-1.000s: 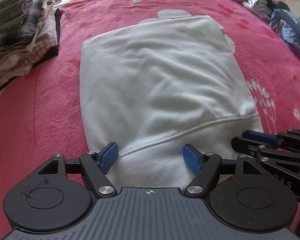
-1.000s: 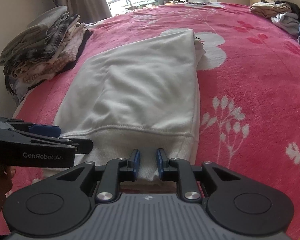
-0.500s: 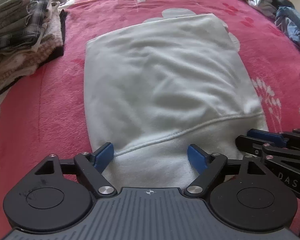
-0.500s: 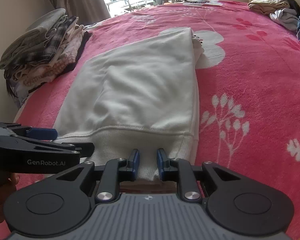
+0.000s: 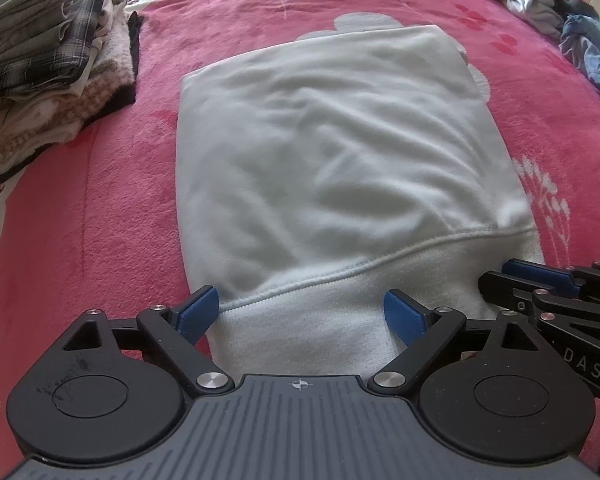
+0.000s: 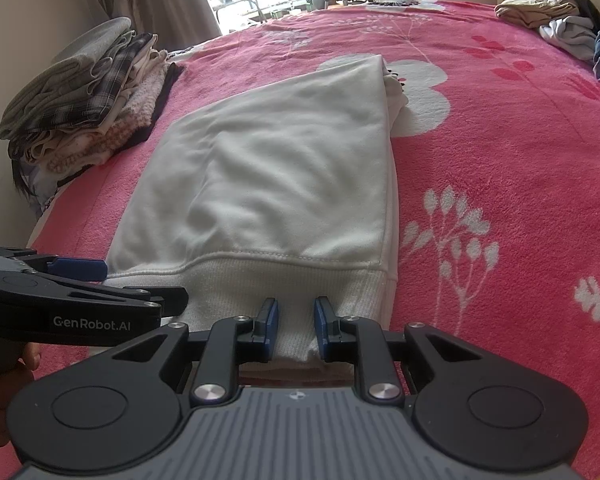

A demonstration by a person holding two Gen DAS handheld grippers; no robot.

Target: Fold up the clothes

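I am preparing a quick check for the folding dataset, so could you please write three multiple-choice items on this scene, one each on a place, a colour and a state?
1. Where is the stack of folded clothes?
A. Left of the white sweatshirt, by the bed's edge
B. On top of the sweatshirt
C. On the floor

2. What colour is the blanket?
A. Green with stripes
B. Pink with white floral print
C. Plain grey

3. How does the right claw stand?
A. Wide open above the blanket
B. Out of view
C. Closed on the sweatshirt's ribbed hem

Answers: 1 A, the stack sits left of the white sweatshirt. 2 B, pink pile with white flowers shows. 3 C, the hem is pinched between its pads.
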